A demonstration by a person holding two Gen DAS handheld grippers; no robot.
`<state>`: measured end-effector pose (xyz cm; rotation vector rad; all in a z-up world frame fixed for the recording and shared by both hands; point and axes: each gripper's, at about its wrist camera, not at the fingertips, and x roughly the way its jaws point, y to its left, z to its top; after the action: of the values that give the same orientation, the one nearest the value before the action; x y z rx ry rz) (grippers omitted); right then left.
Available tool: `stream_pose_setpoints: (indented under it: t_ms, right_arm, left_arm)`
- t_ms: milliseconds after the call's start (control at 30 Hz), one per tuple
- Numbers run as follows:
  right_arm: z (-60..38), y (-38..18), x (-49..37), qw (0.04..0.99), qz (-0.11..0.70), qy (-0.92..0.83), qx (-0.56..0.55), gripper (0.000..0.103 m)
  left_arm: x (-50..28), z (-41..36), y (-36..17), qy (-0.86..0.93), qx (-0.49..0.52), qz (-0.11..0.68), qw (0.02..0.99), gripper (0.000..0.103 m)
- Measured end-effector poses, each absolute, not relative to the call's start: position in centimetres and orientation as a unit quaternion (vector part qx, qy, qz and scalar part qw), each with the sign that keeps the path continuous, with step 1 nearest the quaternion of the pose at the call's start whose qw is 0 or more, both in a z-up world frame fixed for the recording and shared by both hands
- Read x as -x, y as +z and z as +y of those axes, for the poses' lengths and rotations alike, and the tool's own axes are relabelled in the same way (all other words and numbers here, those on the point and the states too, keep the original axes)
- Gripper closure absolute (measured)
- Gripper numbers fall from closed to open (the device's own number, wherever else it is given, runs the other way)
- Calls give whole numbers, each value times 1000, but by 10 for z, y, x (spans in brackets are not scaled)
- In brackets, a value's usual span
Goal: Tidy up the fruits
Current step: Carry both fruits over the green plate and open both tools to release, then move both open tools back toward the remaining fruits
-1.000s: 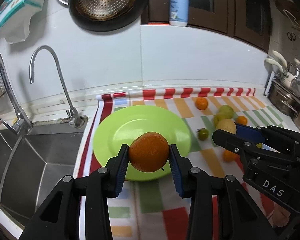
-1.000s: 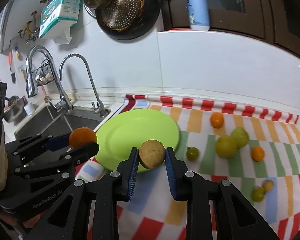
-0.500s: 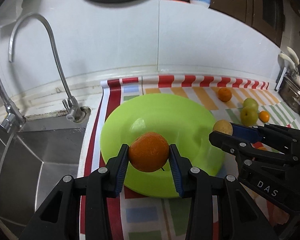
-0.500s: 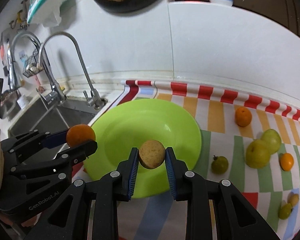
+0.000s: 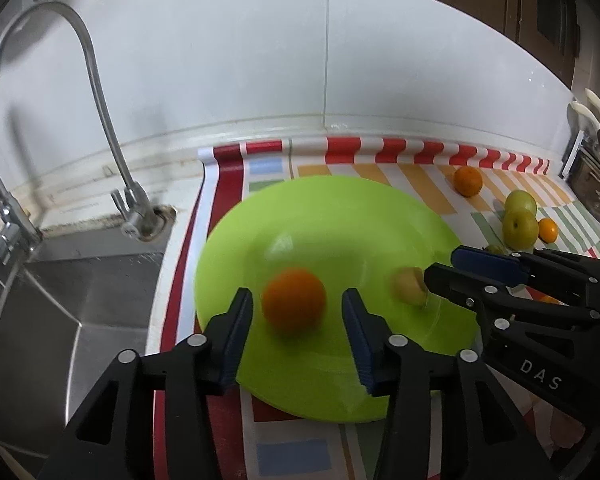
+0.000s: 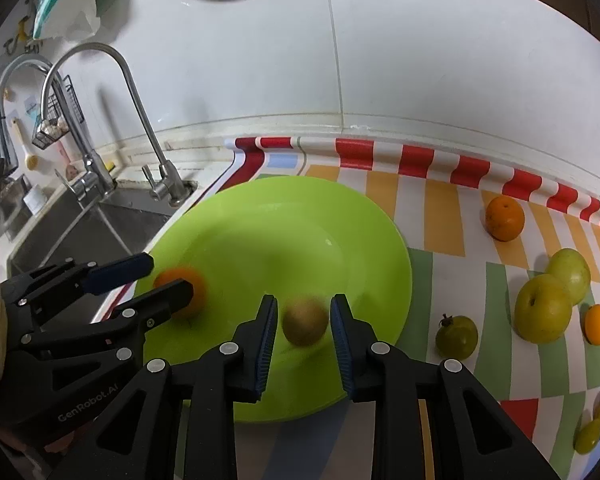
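Letting go over the green plate [image 5: 340, 216], left tongs [image 5: 298, 322] have just spread off the blurred orange [image 5: 294, 304], right tongs [image 6: 303, 326] gap around the brown fruit [image 6: 305, 322], both apparently dropping in; remaining fruit waits beyond on the tabletop [image 6: 440, 200].

On the plate [image 6: 364, 240], an orange [image 6: 182, 292] lies left of a smaller round fruit [image 6: 305, 322].

Read "DAS" in white on the black body of the right gripper [image 5: 440, 276]; "GenRobot.AI" on the left gripper [image 6: 168, 276]. Other print too blurred to read.
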<state>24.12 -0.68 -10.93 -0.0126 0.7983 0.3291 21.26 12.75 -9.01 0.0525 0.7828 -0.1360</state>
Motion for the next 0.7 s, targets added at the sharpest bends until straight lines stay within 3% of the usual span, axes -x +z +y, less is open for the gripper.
stream_pose_setpoints:
  t_ms: [700]
  right_arm:
    - [-47,-57,-163,936,331,117,-14,58]
  left_arm:
    - [-141,110,-37,-50,-17,326,944,40]
